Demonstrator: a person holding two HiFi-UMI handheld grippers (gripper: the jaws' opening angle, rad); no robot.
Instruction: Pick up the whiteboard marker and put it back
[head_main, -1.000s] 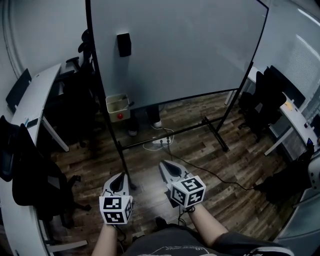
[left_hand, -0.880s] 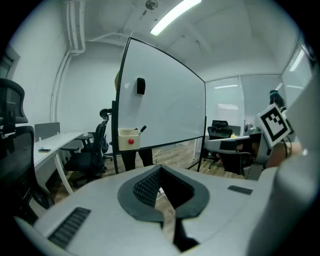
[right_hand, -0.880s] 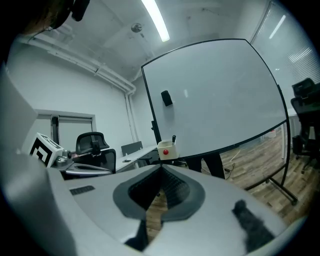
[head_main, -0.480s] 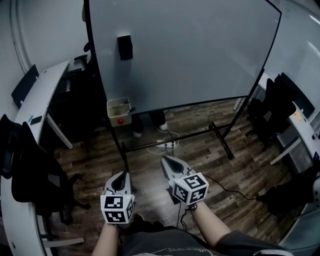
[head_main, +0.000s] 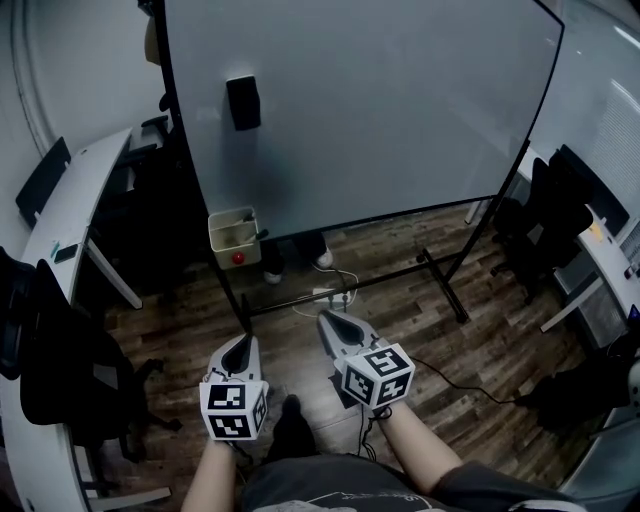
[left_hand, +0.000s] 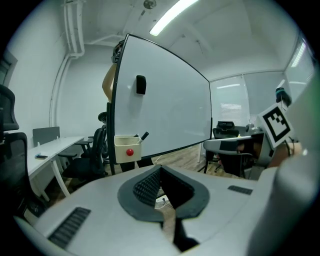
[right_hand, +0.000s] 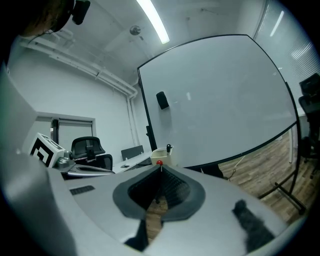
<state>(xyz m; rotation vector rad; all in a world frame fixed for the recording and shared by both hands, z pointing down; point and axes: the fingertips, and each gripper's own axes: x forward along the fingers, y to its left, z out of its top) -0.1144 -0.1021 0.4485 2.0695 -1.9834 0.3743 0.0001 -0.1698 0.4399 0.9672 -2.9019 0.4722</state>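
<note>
A black whiteboard marker (head_main: 259, 236) stands tip-up in a cream holder box (head_main: 232, 231) with a red dot, fixed to the lower left edge of the big whiteboard (head_main: 370, 100). A black eraser (head_main: 243, 102) sticks to the board above it. The marker (left_hand: 143, 135) and box (left_hand: 126, 146) show ahead in the left gripper view, and the marker (right_hand: 169, 148) shows small in the right gripper view. My left gripper (head_main: 243, 343) and right gripper (head_main: 325, 320) hang low over the wooden floor, well short of the board. Both are shut on nothing.
The whiteboard stand's legs and crossbar (head_main: 440, 275) cross the floor, with a power strip and cable (head_main: 325, 296) under them. A white desk (head_main: 75, 215) and black chairs (head_main: 60, 370) fill the left. More chairs (head_main: 550, 215) stand at the right. A shoe (head_main: 290, 408) shows between the grippers.
The view has shifted a little, so the board and holder box sit slightly lower left. A shoe has come forward between the grippers. Both grippers stay low and shut.
</note>
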